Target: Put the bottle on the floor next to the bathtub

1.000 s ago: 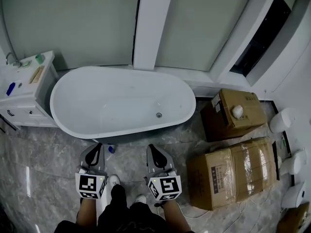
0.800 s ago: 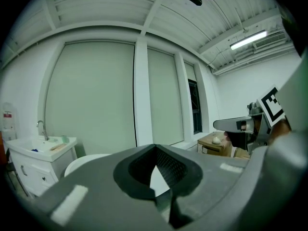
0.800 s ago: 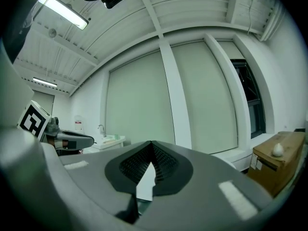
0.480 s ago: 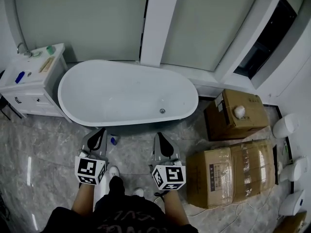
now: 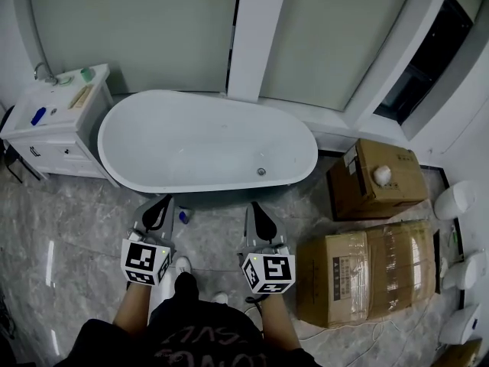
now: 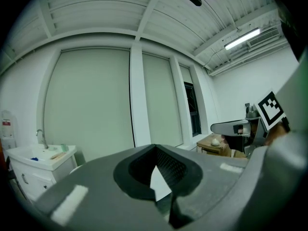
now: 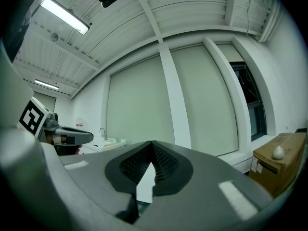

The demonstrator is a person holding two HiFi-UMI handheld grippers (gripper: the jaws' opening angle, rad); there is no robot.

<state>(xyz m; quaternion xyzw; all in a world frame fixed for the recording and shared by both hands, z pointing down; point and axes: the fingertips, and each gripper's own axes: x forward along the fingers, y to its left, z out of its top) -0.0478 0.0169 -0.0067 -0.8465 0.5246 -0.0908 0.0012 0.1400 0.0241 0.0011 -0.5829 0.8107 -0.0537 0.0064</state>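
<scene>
Marble floor (image 5: 69, 235), bathtub (image 5: 206, 147), bottle (image 5: 183, 217) (blue cap), cardboard boxes (image 5: 359, 270)

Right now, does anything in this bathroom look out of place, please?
A smaller cardboard box and a larger cardboard box sit on the floor right of the bathtub, odd for a bathroom. A small bottle is on the floor beside the tub.

Bathtub (image 5: 191, 144) at centre, long axis L-R, against back wall. Pillar (image 5: 256, 37) behind it, approx. mid. Worktop (image 5: 65, 113) just L of tub; tap (image 5: 42, 71) at its back L corner, small items along top. Bottle (image 5: 183, 216) on floor just in front of tub, L of centre, just R of left hand-held gripper (image 5: 162, 203). Right hand-held gripper (image 5: 254, 206) further R, also near tub front. Two cartons R of tub: rear carton (image 5: 378, 178) by wall, front carton (image 5: 367, 266) just before it.
</scene>
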